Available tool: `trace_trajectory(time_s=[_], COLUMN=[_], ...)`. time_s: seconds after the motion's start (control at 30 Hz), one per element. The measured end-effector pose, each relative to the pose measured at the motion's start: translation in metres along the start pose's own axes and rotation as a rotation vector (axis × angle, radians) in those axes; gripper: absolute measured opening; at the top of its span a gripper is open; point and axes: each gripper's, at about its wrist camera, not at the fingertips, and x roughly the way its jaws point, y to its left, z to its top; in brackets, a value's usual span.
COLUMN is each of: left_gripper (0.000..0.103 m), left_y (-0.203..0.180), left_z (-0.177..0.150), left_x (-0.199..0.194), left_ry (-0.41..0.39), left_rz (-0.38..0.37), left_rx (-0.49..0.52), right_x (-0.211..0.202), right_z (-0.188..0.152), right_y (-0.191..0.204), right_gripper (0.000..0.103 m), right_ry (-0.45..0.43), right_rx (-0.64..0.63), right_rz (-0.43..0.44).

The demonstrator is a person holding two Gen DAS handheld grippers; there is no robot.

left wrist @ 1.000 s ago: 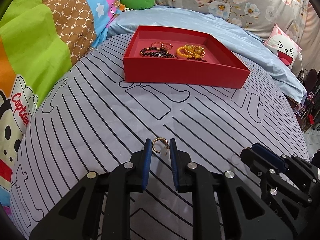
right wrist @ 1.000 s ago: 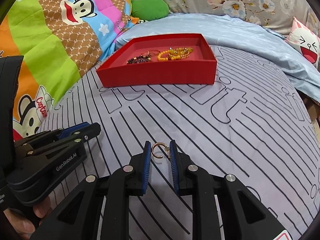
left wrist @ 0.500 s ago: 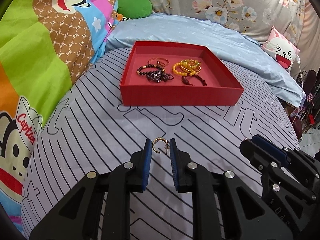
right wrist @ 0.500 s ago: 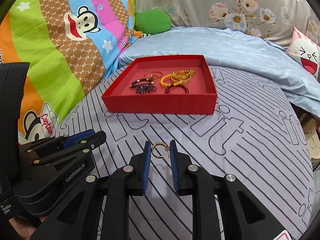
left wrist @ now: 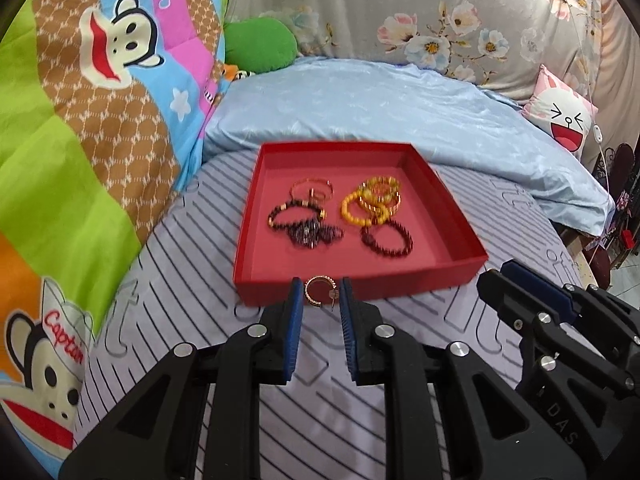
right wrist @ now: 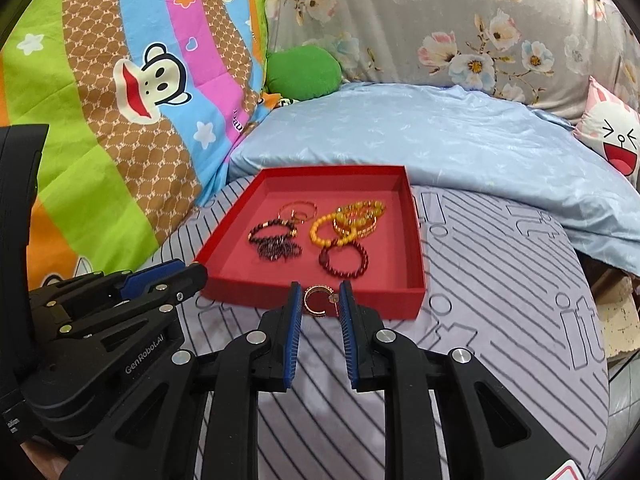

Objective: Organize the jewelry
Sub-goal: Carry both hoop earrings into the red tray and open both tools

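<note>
Both the left gripper (left wrist: 320, 300) and right gripper (right wrist: 319, 300) pinch a gold hoop earring (left wrist: 316, 291) between narrowly parted jaws.

Both hand-held grippers, left (left wrist: 320, 300) and right (right wrist: 319, 300), now carry their gold earrings (left wrist: 319, 291) up close to the red tray (left wrist: 360, 280).
</note>
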Motion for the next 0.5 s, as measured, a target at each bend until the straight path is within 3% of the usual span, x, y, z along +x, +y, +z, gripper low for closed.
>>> trace_trajectory(time_s=[0.5], left_gripper=[0.018], left_y=[-0.009], left_z=[0.067], left_x=[0.060], left_ry=[-0.004], left_rz=[0.038], left_rx=[0.014], right_x=[0.059], right_z=[0.062], right_y=[-0.014], right_gripper=[0.018], right_ry=[-0.013], right_rx=[-0.013], right_rz=[-0.006])
